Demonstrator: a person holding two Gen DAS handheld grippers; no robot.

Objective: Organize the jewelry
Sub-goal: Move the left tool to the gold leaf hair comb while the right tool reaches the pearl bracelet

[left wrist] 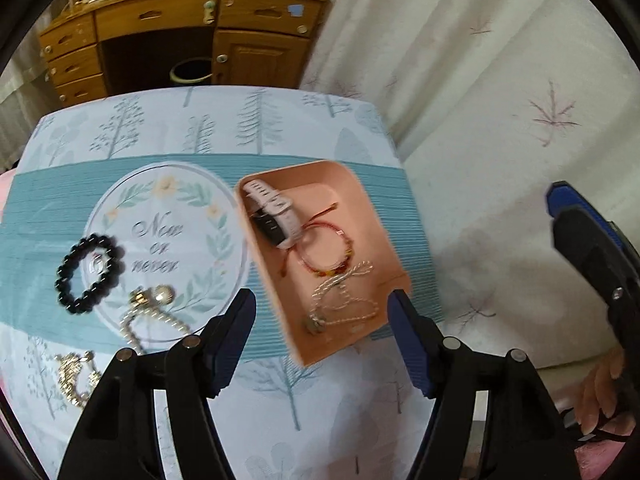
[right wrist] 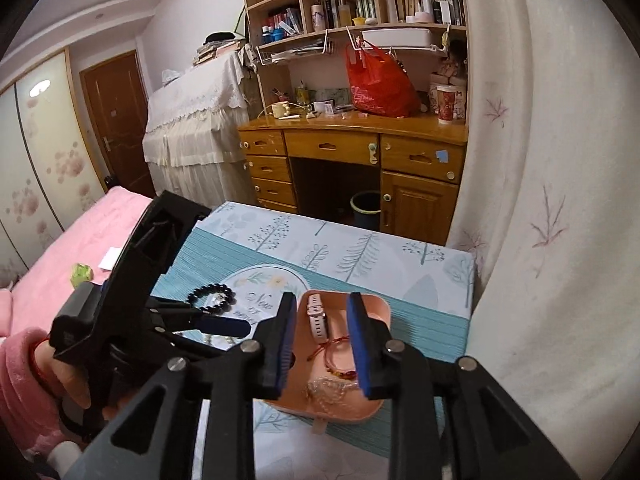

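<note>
Left wrist view shows our left hand-held gripper (left wrist: 322, 320) spread wide and empty above the worktop (left wrist: 280, 392). Our right hand-held gripper (right wrist: 322, 346) also gapes, holding nothing. With watch and bracelets already in the pink tray (left wrist: 362, 200), we judge the black bead bracelet (left wrist: 89, 274) or pearl necklace (left wrist: 154, 316) comes next, needing a leftward reach.

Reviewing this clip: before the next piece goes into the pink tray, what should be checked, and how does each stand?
1. Left gripper open, empty: ok.
2. Right gripper open, empty: ok.
3. Pink plastic tray fully on the table: ok.
4. White-strapped watch, red cord bracelet and pale chain inside tray: ok.
5. Black bead bracelet, pearl necklace and gold chain sorted: not ok, on cloth.
6. Tray at rest: cannot tell, blurred.
</note>
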